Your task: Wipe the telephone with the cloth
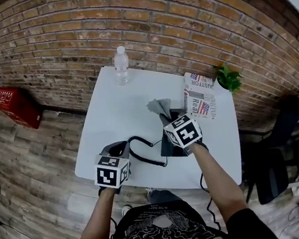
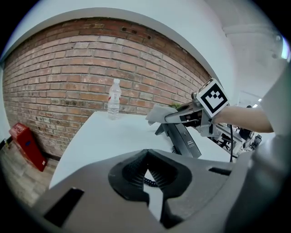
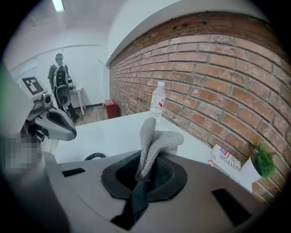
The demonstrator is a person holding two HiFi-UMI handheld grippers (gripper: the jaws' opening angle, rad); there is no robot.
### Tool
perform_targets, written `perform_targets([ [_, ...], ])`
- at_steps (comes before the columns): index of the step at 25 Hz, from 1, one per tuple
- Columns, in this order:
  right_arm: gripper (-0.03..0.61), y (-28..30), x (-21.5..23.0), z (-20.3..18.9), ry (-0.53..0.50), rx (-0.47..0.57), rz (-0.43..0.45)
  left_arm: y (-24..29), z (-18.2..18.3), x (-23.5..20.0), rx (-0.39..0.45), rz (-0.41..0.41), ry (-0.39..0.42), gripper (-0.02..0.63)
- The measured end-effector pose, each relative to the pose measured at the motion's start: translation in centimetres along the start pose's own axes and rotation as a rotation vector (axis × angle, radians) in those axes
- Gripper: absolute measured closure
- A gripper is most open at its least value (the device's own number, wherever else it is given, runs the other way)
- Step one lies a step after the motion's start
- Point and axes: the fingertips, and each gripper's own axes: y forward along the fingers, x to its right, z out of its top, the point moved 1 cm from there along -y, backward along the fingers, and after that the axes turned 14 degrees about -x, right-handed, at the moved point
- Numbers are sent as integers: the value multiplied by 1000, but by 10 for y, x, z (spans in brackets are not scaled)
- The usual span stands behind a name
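Cloth (image 3: 152, 141), grey and folded, is pinched firmly between the pressed-together fingers of the right gripper (image 1: 170, 117), and its loose end stands out past the tips. This gripper hangs over the phone (image 1: 166, 148), and the cloth is at the phone's far, raised end. Whether the cloth touches the phone I cannot tell.

The phone is dark, with a sloping face. It stands on the white table (image 1: 109, 110) close to the near edge, somewhat right of the middle, and the right gripper covers a large part of it.

A black coiled cord (image 1: 143, 153) runs from the phone to the left, along the near edge, up to the tips of the left gripper (image 1: 117, 148). That gripper is low at the near left corner. Its fingers are almost pressed together, with only a thin slit between them, and in the slit the cord and some white tabletop show. I cannot tell if the fingers really nip the cord.

At the far edge, left of the middle, a clear bottle (image 1: 121, 65) stands upright, well apart from the phone. A printed paper (image 1: 200, 97) lies at the far right corner, and a small green plant (image 1: 228, 77) is just beside it, against the brick wall.

On the floor to the left, by the wall, is a red crate (image 1: 18, 106). A person (image 3: 58, 86) stands far back in the room.
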Motion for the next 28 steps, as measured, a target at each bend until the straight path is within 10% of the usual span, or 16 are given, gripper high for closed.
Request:
perform_targets([
  [28, 568, 8, -43, -42, 65, -57, 46, -14, -14, 8, -8, -21, 46, 607],
])
